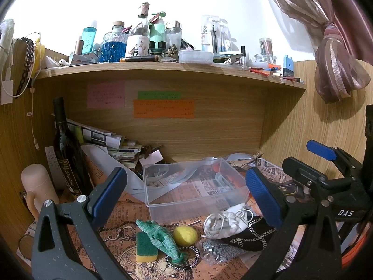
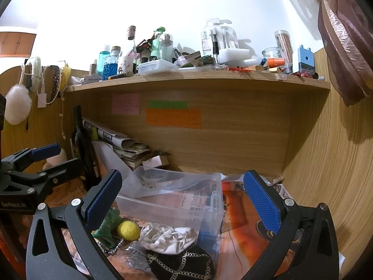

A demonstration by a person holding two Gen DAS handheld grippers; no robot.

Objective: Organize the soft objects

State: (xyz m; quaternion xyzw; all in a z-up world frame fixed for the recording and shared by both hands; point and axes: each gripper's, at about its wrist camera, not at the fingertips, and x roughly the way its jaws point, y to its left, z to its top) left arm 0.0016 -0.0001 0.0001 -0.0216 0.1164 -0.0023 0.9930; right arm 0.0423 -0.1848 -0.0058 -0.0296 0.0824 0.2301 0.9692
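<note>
Soft things lie on the printed paper in front of a clear plastic box (image 1: 193, 184): a green-and-yellow sponge (image 1: 145, 247), a green knit cloth (image 1: 160, 236), a yellow ball (image 1: 185, 235), a white drawstring pouch (image 1: 225, 225), a black chain-patterned pouch (image 1: 248, 238) and a grey mesh piece (image 1: 216, 248). My left gripper (image 1: 186, 200) is open and empty above them. My right gripper (image 2: 183, 203) is open and empty over the box (image 2: 172, 200), with the pouch (image 2: 167, 236), black pouch (image 2: 181, 266), ball (image 2: 128, 231) and cloth (image 2: 108, 226) below. The right gripper also shows in the left wrist view (image 1: 289, 156).
A dark wine bottle (image 1: 65, 149) and a stack of papers (image 1: 112, 142) stand at the back left. A pale pink bottle (image 1: 38, 186) stands at far left. A beaded bracelet (image 1: 183, 257) lies by the cloth. A cluttered wooden shelf (image 1: 167, 70) overhangs. Wooden walls close both sides.
</note>
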